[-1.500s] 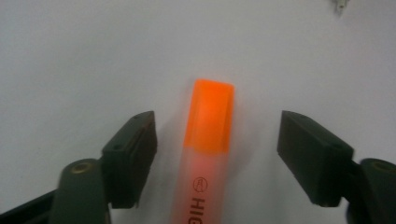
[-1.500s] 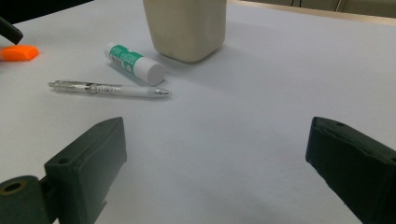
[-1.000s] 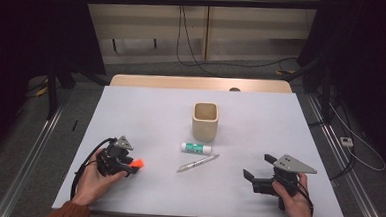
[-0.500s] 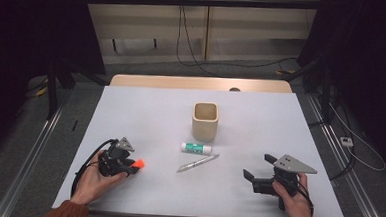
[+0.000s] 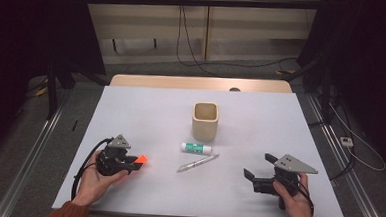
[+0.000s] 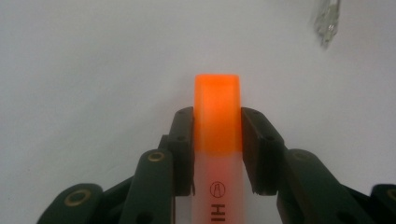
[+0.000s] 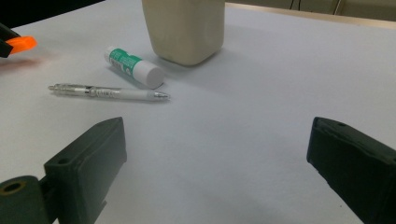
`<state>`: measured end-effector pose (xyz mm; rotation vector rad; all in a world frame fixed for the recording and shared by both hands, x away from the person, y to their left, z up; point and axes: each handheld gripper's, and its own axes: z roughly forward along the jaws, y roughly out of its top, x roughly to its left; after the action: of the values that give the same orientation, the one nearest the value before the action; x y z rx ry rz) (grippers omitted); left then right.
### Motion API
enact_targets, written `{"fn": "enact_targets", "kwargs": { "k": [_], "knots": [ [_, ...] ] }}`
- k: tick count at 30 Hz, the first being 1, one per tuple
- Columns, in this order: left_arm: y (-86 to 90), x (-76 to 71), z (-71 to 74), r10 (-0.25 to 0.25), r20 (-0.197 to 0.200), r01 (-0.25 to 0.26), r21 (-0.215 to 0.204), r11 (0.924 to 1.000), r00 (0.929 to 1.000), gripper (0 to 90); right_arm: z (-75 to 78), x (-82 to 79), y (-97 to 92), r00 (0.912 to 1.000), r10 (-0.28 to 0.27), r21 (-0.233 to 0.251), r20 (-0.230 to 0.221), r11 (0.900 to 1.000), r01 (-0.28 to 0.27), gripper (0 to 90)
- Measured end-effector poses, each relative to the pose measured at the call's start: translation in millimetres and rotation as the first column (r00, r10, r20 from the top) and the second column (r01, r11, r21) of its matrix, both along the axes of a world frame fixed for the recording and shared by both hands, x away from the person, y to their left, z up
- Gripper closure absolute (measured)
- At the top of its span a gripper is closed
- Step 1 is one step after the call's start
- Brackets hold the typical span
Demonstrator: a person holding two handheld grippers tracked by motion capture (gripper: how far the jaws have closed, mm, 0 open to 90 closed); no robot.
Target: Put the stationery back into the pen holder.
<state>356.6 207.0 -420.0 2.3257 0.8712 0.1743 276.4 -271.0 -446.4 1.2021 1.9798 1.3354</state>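
On the white desk (image 5: 146,111), the left tool (image 5: 130,164) is seen at the near left edge, closed on the orange highlighter (image 6: 217,140), whose cap juts beyond the pads. The right tool (image 7: 215,158) is held wide apart, gripping nothing.

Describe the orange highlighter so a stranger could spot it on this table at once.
Start at the beige cup in the middle of the white table, then look toward the table's near left corner. There the left gripper is shut on the highlighter. Its glowing orange cap sets it apart from the green-labelled glue stick and the clear pen.
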Motion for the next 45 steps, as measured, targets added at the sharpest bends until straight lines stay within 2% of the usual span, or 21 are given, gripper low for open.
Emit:
{"fn": "enact_targets", "kwargs": {
  "k": [1, 2, 9, 14, 18, 20, 25, 31, 32, 34, 36, 39, 42, 43, 45],
  "knots": [
    [-1.2, -1.3, 1.4, -0.003, 0.011, 0.004, -0.006, 1.0, 0.9999, 67.2, 0.6, -0.2, -0.4, 1.0, -0.002, 0.001, 0.008, 1.0, 0.002, 4.7],
    [-2.2, -2.3, 2.6, -0.008, 0.005, 0.008, -0.032, 0.9995, 1.0, 67.2, 1.0, -0.5, -0.5, 0.9999, -0.004, 0.004, 0.01, 1.0, 0.004, 4.7],
    [-8.9, -11.0, 15.1, -0.001, 0.082, 0.009, -0.101, 0.9949, 0.9966, 67.2, 1.0, -0.3, -0.4, 1.0, -0.002, 0.002, 0.01, 1.0, 0.002, 4.7],
    [-11.0, -13.7, 19.5, 0.018, 0.126, 0.002, -0.159, 0.9873, 0.9919, 67.2, 1.0, 0.4, 0.0, 0.9999, 0.002, -0.001, 0.011, 1.0, -0.002, 4.7],
    [-14.1, -12.6, 23.4, 0.038, 0.14, -0.008, -0.204, 0.9789, 0.9894, 67.2, 1.2, 1.1, 0.6, 0.9999, 0.002, 0.0, 0.011, 1.0, -0.002, 4.7],
    [-17.8, -11.9, 26.8, 0.038, 0.162, -0.003, -0.212, 0.9773, 0.9861, 67.2, 1.6, 1.2, 1.1, 0.9999, 0.006, -0.003, 0.011, 1.0, -0.006, 4.6],
    [-27.4, -9.0, 32.7, 0.027, 0.19, 0.019, -0.236, 0.9715, 0.9815, 67.2, 2.0, 2.6, 1.9, 0.9998, 0.015, -0.005, 0.012, 0.9999, -0.015, 4.6],
    [-39.3, -4.0, 39.3, 0.014, 0.217, 0.047, -0.272, 0.9611, 0.976, 67.2, 1.5, 3.4, 0.3, 0.9999, 0.012, -0.001, 0.011, 0.9999, -0.012, 4.6],
    [-41.0, -3.2, 40.9, 0.007, 0.222, 0.054, -0.269, 0.9615, 0.9749, 67.2, 1.5, 3.5, 0.2, 0.9999, 0.012, 0.0, 0.01, 0.9999, -0.012, 4.6],
    [-44.3, -2.1, 43.4, -0.006, 0.233, 0.073, -0.281, 0.9571, 0.9724, 67.2, 1.6, 3.5, 0.3, 0.9999, 0.012, -0.001, 0.01, 0.9999, -0.012, 4.6],
    [-48.2, -2.1, 45.1, -0.03, 0.248, 0.108, -0.308, 0.9451, 0.9682, 67.2, 1.5, 3.6, 0.4, 0.9999, 0.014, -0.002, 0.01, 0.9999, -0.014, 4.6],
    [-53.2, -1.5, 47.3, -0.033, 0.264, 0.118, -0.31, 0.9432, 0.9638, 67.1, 1.6, 3.5, -0.2, 0.9999, 0.012, -0.002, 0.01, 0.9999, -0.012, 4.6],
    [-58.7, 0.3, 49.6, -0.028, 0.264, 0.12, -0.338, 0.9336, 0.964, 67.2, 1.4, 3.4, -0.1, 0.9999, 0.012, -0.004, 0.011, 0.9999, -0.012, 4.6],
    [-60.4, 1.4, 51.1, -0.027, 0.268, 0.119, -0.336, 0.9343, 0.9631, 67.2, 1.5, 3.3, 0.0, 0.9998, 0.014, -0.003, 0.011, 0.9999, -0.014, 4.6],
    [-64.4, 3.9, 53.9, -0.022, 0.271, 0.12, -0.349, 0.9295, 0.9623, 67.2, 1.4, 3.2, -0.1, 0.9999, 0.012, -0.004, 0.01, 0.9999, -0.012, 4.6]
  ]
}}
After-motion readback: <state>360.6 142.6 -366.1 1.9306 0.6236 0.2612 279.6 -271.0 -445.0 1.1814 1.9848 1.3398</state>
